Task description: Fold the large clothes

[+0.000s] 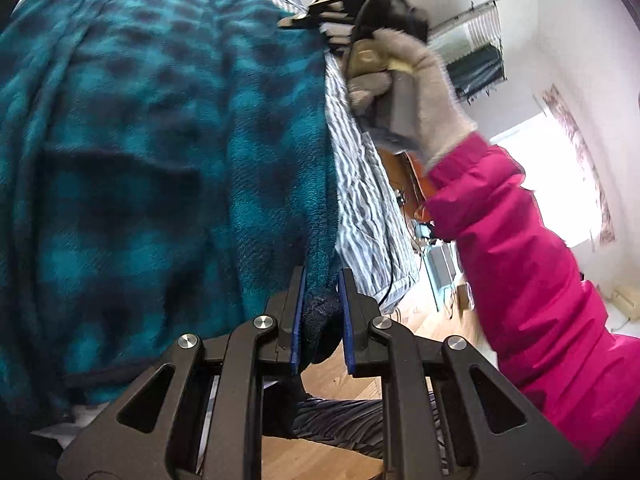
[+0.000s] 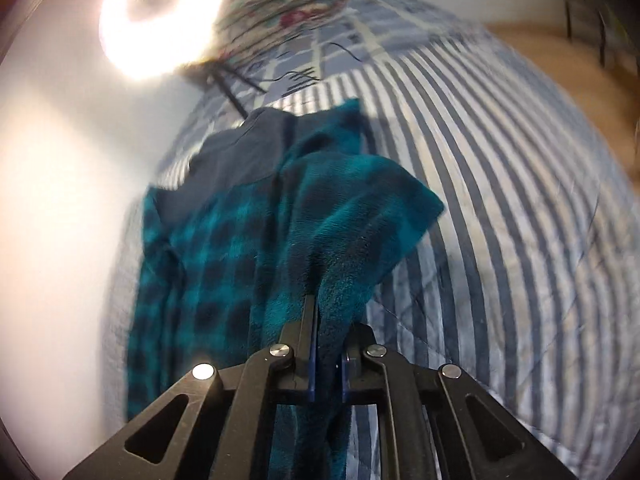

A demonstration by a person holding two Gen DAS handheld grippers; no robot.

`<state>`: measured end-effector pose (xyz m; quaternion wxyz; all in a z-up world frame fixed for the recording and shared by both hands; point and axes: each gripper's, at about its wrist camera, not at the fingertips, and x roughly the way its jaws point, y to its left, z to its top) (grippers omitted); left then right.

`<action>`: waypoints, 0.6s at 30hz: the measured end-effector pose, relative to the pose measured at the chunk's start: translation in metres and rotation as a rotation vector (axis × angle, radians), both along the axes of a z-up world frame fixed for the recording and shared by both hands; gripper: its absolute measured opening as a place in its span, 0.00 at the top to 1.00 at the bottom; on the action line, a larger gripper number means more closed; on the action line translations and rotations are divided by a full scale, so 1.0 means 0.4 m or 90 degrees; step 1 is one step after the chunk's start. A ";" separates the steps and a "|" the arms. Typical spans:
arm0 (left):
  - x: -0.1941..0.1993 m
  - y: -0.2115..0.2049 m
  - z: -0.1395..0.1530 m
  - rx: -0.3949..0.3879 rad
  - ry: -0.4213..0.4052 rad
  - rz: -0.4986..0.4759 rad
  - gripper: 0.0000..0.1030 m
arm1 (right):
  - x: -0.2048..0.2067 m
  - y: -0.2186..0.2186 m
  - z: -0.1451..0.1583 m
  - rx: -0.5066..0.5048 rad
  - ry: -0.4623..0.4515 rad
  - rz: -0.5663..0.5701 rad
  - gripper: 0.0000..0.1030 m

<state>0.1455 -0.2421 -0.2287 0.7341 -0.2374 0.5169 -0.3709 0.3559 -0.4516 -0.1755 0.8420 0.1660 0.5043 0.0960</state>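
Teal plaid fleece (image 2: 256,240) clenched in both tongs, left (image 1: 322,316); right (image 2: 326,344); hem cut off, blurred

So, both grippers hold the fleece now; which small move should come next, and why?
Probably carry both held edges together across the fleece to make the fold. The left gripper is shut on a dark cuff-like end, and the right gripper is shut on a bunched edge. The rest of the garment lies on the striped bed cover, with nothing on top of it.
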 end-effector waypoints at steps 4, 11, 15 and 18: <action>-0.006 0.073 -0.013 -0.012 0.015 0.034 0.87 | 0.012 0.124 0.068 -0.097 -0.019 0.038 0.95; -0.019 0.174 -0.030 -0.012 0.025 0.086 0.87 | 0.036 0.377 0.085 -0.242 -0.035 0.129 0.96; -0.067 0.199 -0.040 0.013 0.028 0.101 0.87 | 0.046 0.525 0.028 -0.298 -0.034 0.193 0.96; -0.069 0.213 -0.064 0.024 0.044 0.111 0.87 | 0.048 0.608 -0.043 -0.342 -0.025 0.228 0.96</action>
